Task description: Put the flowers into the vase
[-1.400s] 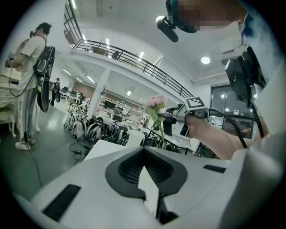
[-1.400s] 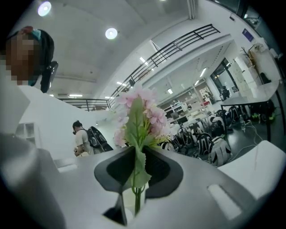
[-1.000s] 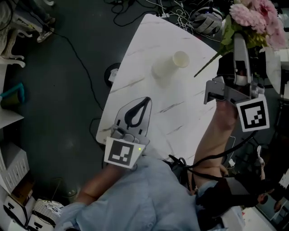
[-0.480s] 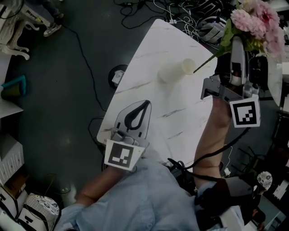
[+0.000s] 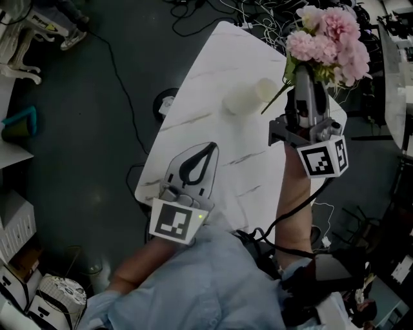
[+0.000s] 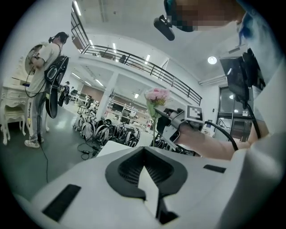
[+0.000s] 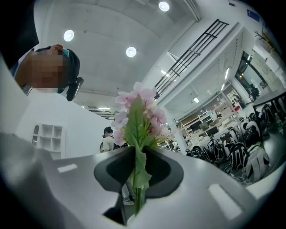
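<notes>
A bunch of pink flowers with green leaves and a long stem is held by the stem in my right gripper, which is shut on it. The lower stem end hangs just right of the mouth of the white vase, which stands at the far side of the white marble table. In the right gripper view the flowers rise from between the jaws. My left gripper rests shut and empty over the table's near left part. From it I see the flowers and the right gripper ahead.
Loose cables lie on the dark floor beyond the table, and a round disc lies by its left edge. Boxes stand at the lower left. A person stands far left, near rows of bags.
My right gripper has come down and to the left with the flowers, bringing the stem end close beside the vase. The left gripper has stayed where it was.
</notes>
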